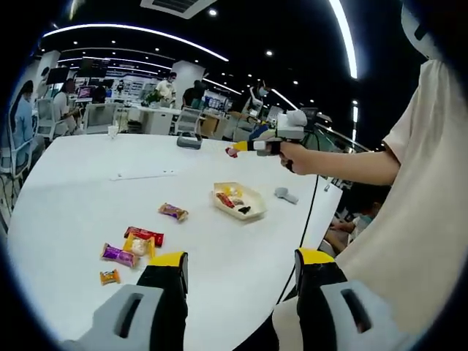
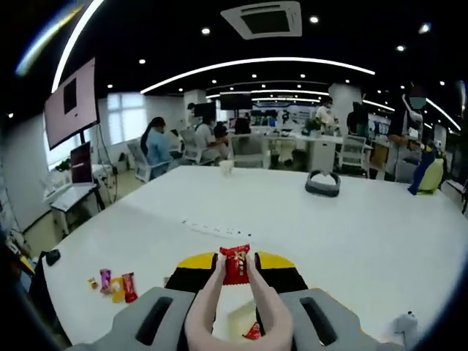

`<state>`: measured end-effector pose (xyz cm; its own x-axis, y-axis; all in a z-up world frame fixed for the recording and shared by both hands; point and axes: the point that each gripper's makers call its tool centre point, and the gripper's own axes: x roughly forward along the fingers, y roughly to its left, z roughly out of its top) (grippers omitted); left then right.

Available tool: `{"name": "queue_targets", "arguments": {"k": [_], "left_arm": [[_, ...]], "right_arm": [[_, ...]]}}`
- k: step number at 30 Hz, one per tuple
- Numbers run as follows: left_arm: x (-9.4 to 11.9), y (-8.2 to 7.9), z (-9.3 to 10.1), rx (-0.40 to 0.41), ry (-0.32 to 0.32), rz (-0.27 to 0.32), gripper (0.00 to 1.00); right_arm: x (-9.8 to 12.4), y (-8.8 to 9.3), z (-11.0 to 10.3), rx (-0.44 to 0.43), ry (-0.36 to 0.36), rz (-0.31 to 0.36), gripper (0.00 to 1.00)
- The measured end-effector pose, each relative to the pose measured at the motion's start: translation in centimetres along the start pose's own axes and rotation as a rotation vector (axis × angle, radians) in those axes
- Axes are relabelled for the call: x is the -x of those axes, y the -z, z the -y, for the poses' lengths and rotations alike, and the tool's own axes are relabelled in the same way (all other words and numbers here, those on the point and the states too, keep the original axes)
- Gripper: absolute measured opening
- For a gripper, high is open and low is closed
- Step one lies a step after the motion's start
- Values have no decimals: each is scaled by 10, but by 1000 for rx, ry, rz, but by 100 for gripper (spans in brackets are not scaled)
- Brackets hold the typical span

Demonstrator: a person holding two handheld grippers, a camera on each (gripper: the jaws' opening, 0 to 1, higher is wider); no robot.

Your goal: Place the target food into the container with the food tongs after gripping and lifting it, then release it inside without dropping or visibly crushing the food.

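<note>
Right gripper (image 2: 235, 292) closed on the food tongs (image 2: 238, 307), pinching a red snack (image 2: 235, 265) above the container (image 2: 243, 323). Left gripper (image 1: 241, 274) wide open, empty, near the bench (image 1: 88, 197) edge. Better to lower fully inside the container, then ease the squeeze slowly.

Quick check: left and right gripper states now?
Left gripper: open, holding nothing.
Right gripper: shut on food tongs, which pinch a red snack packet.

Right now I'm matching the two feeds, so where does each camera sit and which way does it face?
Left gripper view: rides the left gripper, facing across the white table at the container, loose snacks, and the person's arm with the right gripper.
Right gripper view: rides the right gripper, facing down the table; tongs pinch a red snack above the container.
Shared: table, container, snacks.
</note>
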<state>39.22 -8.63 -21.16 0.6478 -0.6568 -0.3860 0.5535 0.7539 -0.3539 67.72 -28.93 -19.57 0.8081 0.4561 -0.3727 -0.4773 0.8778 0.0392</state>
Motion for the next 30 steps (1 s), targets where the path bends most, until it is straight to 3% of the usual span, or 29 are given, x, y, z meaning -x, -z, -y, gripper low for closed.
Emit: {"name": "queue_targets", "arguments": {"k": [13, 30], "left_arm": [[0, 4, 5, -1, 3, -3, 59], [-6, 4, 11, -4, 18, -5, 59]], "right_arm": [[13, 4, 25, -32, 55, 9, 19], [23, 10, 38, -51, 77, 7, 20]]}}
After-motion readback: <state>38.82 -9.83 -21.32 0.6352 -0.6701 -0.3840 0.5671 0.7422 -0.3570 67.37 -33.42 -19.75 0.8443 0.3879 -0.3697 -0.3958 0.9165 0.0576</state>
